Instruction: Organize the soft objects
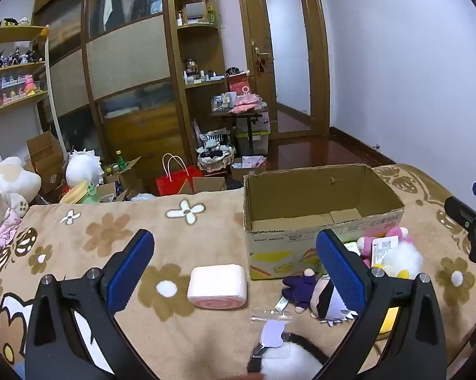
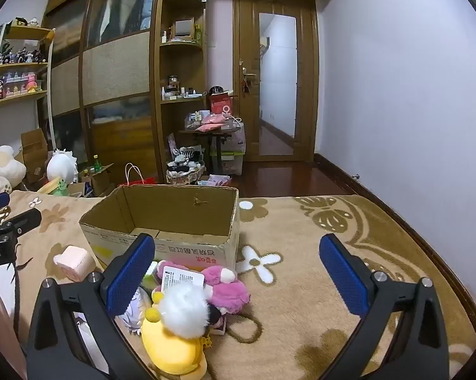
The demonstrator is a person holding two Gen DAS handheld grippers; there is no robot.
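An open, empty cardboard box stands on the flowered blanket; it also shows in the right wrist view. A pink cake-roll plush lies in front of my open, empty left gripper. A purple-and-white doll, a pink plush and a white fluffy toy in plastic lie near it. My right gripper is open and empty above a pile: a yellow plush, a white pom-pom and the pink plush.
The blanket's far edge drops to a cluttered floor with boxes, a red bag and plush toys. A wardrobe, shelves and a door stand behind. The right gripper's body shows at the right edge of the left wrist view.
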